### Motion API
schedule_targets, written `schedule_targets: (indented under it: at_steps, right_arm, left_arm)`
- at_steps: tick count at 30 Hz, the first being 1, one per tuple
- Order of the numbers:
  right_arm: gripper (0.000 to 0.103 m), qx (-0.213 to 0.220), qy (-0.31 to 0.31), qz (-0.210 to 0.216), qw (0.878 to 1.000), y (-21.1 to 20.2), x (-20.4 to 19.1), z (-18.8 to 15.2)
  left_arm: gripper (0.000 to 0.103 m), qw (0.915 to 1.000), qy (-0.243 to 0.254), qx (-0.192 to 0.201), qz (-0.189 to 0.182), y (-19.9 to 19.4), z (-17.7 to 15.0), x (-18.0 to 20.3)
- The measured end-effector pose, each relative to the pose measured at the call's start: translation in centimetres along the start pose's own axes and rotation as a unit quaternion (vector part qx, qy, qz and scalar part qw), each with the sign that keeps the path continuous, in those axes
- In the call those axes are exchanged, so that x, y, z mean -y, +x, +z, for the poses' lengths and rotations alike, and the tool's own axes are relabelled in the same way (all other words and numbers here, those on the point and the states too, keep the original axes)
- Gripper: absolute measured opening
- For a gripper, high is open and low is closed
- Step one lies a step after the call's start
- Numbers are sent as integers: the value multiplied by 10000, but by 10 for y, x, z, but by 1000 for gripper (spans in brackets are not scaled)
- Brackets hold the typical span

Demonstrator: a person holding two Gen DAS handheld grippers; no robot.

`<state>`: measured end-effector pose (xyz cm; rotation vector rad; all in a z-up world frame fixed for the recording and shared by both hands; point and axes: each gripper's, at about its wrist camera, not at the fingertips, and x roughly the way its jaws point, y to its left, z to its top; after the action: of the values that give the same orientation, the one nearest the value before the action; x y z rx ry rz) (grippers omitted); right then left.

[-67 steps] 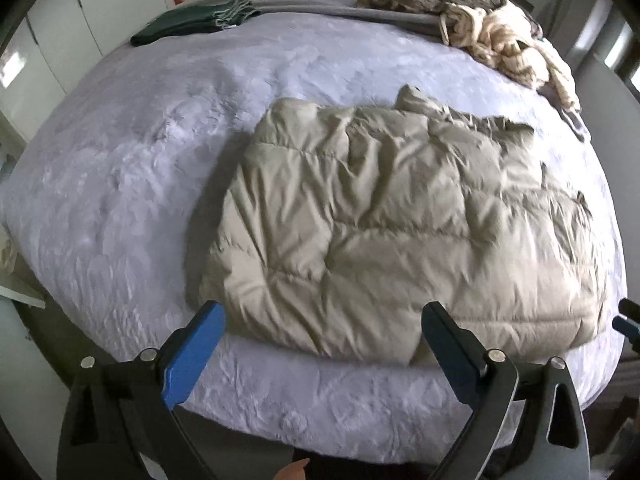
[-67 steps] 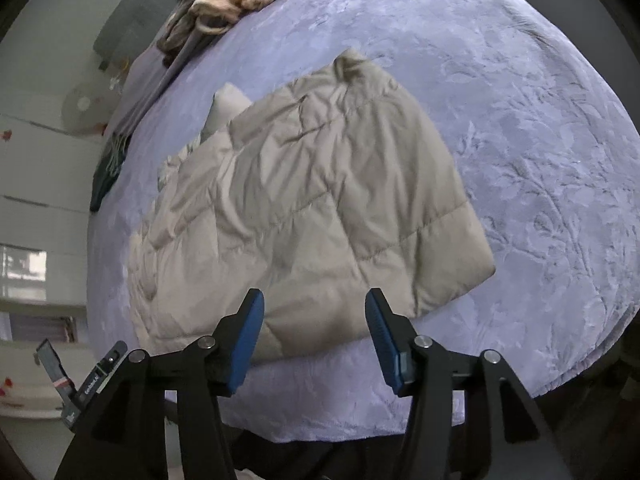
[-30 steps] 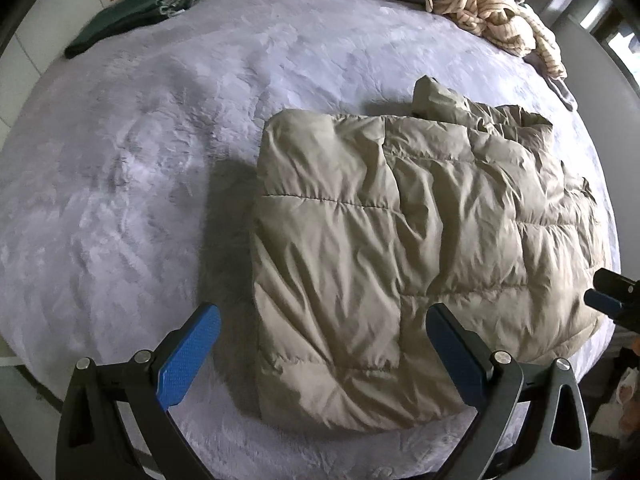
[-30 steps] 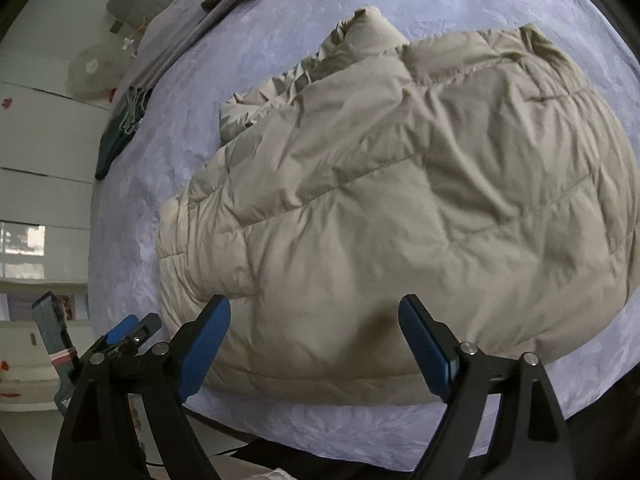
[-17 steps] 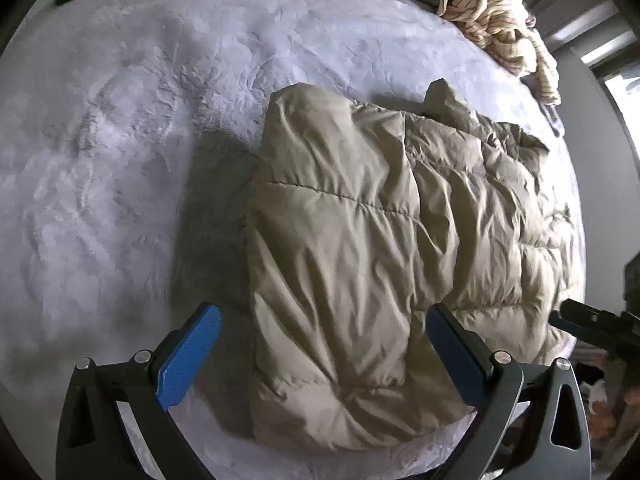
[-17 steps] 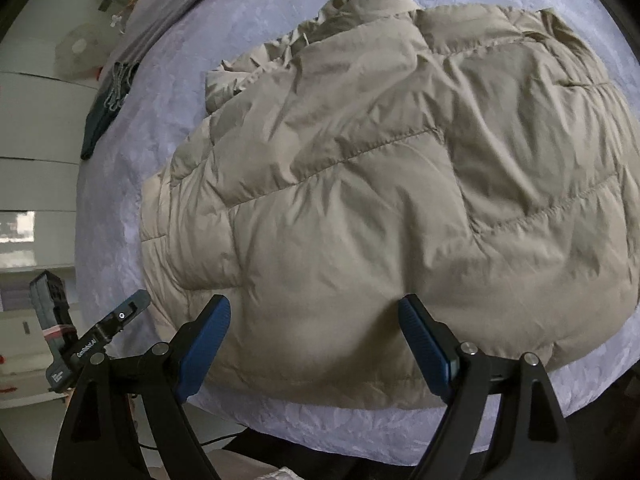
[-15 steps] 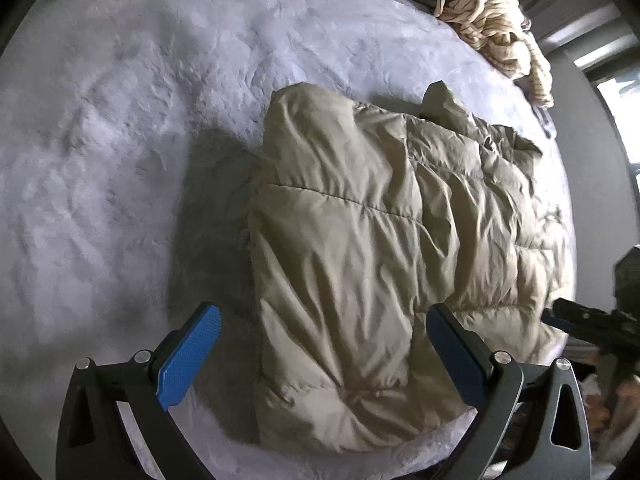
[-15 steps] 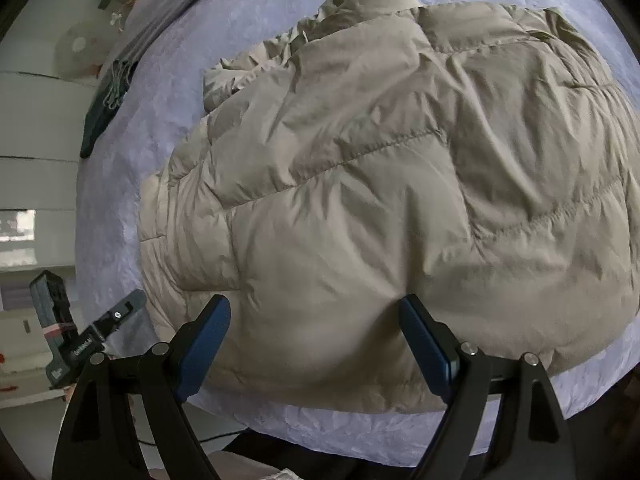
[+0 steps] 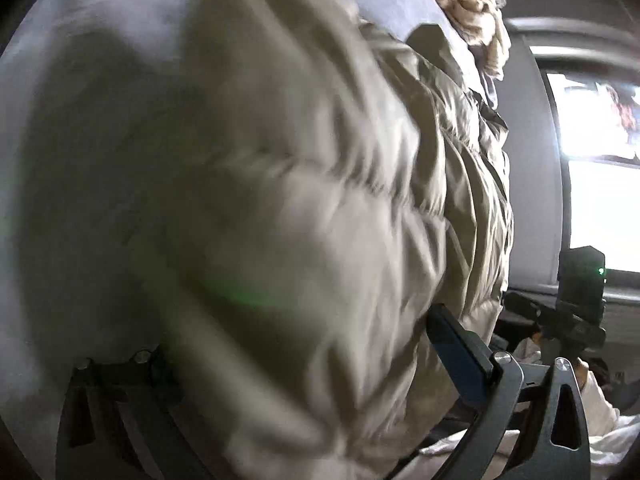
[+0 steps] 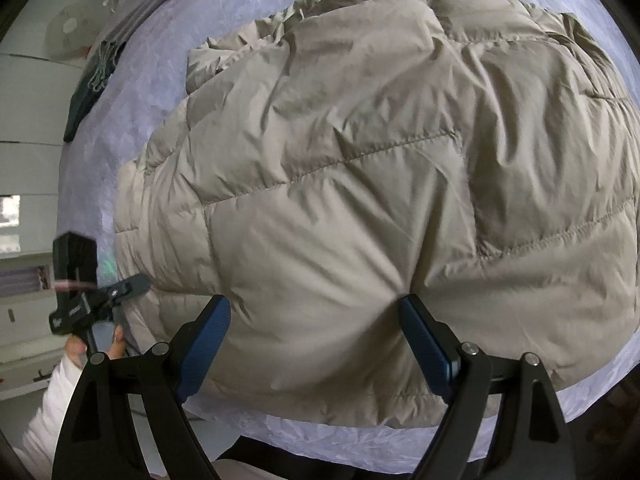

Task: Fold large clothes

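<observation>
A beige puffer jacket [image 10: 360,168] lies folded on a lavender bedspread [image 10: 160,60], with the right gripper [image 10: 316,344] spread wide, fingers pressing its near edge, and the left gripper [image 9: 304,364] buried in blurred jacket fabric, its spread impossible to tell.

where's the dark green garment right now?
Right wrist view, far upper left: the dark green garment lies on the lavender bedspread, well away from the beige puffer jacket.
</observation>
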<state>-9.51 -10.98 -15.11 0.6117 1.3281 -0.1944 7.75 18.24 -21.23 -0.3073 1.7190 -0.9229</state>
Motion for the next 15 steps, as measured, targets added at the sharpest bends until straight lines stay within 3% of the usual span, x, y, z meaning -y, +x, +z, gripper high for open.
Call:
schedule_targets:
  at_steps: [3, 7, 8, 9, 11, 12, 15]
  right_arm:
    - [89, -5, -30, -64, 10000, 3, -3, 0]
    - [89, -14, -72, -138, 9999, 4, -7, -1]
    - [89, -21, -86, -145, 9999, 4, -8, -1]
    - [89, -34, -115, -147, 9998, 3, -9, -1]
    - [89, -47, -148, -106, 9998, 0, -10, 0]
    - [89, -54, -151, -88, 9998, -1, -11, 0]
    - [89, -23, -173, -12, 9998, -8, -11, 1]
  left_arm:
    - [103, 9999, 59, -24, -108, 10, 12, 7]
    - [101, 9994, 274, -124, 151, 21, 14, 16]
    - [85, 9991, 355, -99, 201, 21, 13, 20]
    - [61, 9991, 393, -91, 147, 19, 12, 23]
    - [40, 9994, 328, -35, -93, 12, 9, 30]
    - [34, 9993, 368, 63, -79, 6, 7, 37]
    - [32, 9983, 426, 325, -211, -15, -3, 60]
